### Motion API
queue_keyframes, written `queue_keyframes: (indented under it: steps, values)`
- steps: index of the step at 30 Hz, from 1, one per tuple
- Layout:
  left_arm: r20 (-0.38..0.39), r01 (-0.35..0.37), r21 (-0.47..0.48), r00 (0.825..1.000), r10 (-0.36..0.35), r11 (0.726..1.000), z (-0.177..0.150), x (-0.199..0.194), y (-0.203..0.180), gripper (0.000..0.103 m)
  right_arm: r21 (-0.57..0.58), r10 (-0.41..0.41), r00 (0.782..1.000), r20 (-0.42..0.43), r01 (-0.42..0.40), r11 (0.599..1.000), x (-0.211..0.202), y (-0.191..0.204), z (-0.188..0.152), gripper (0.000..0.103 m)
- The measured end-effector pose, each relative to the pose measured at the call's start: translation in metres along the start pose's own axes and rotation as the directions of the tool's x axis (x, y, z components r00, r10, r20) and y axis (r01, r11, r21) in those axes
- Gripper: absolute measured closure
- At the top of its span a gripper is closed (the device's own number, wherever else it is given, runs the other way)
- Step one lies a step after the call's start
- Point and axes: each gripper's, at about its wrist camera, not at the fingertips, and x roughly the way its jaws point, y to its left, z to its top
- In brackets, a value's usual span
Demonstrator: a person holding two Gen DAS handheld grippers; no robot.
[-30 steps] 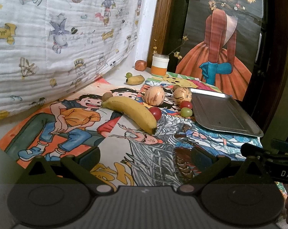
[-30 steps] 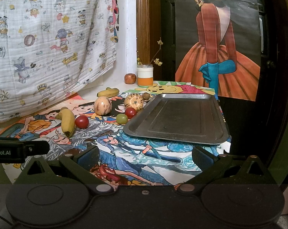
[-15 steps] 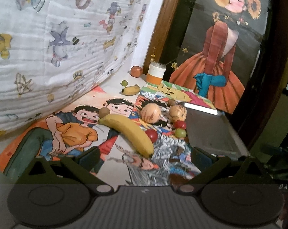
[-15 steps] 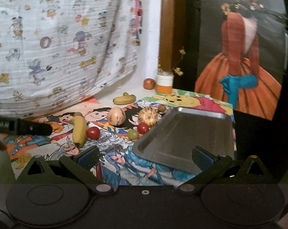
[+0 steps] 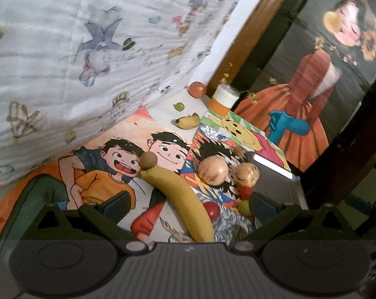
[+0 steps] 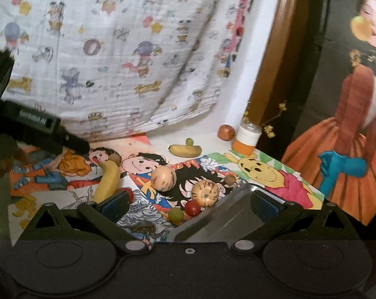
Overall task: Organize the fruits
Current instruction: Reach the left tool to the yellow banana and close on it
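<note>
Left gripper (image 5: 188, 203) jaws apart over the large banana (image 5: 181, 199) on the bench; right gripper (image 6: 189, 205) jaws apart, empty, above the metal tray (image 6: 220, 220) edge beside small fruits.

Light: dim, warm indoor | Glare: bright streak on metal tray (image 5: 272, 165) | Blur: motion-soft throughout, both views | Edges: strong fisheye bending, black corner vignette

Large banana (image 5: 183, 199) lies left of two round fruits (image 5: 213, 173) — tray (image 6: 228, 221) right of them; small banana (image 6: 185, 150), apple (image 6: 226, 132) and jar (image 6: 246, 138) behind.
</note>
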Motion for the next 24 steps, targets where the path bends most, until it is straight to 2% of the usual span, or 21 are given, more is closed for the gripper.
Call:
queue_keyframes:
  steps: [5, 11, 20, 24]
  values:
    - [-0.032, 0.002, -0.042, 0.999, -0.004, 0.999, 0.01, 0.021, 0.003, 0.0, -0.016, 0.047, 0.998, -0.033, -0.047, 0.999, 0.026, 0.0, -0.001, 0.001]
    - [-0.115, 0.01, -0.085, 0.993, -0.02, 0.996, 0.015, 0.055, 0.001, 0.003, -0.025, 0.098, 0.992, -0.074, -0.1, 0.995, 0.059, -0.001, -0.008, 0.001]
    - [-0.203, -0.025, -0.077, 0.979, 0.009, 0.997, 0.013, 0.092, -0.006, 0.018, 0.034, 0.173, 0.973, -0.152, -0.17, 0.985, 0.104, -0.005, -0.019, 0.019]
    - [-0.233, -0.065, -0.064, 0.971, 0.049, 0.996, 0.011, 0.101, -0.008, 0.027, 0.07, 0.199, 0.963, -0.18, -0.189, 0.98, 0.121, -0.008, -0.02, 0.029]
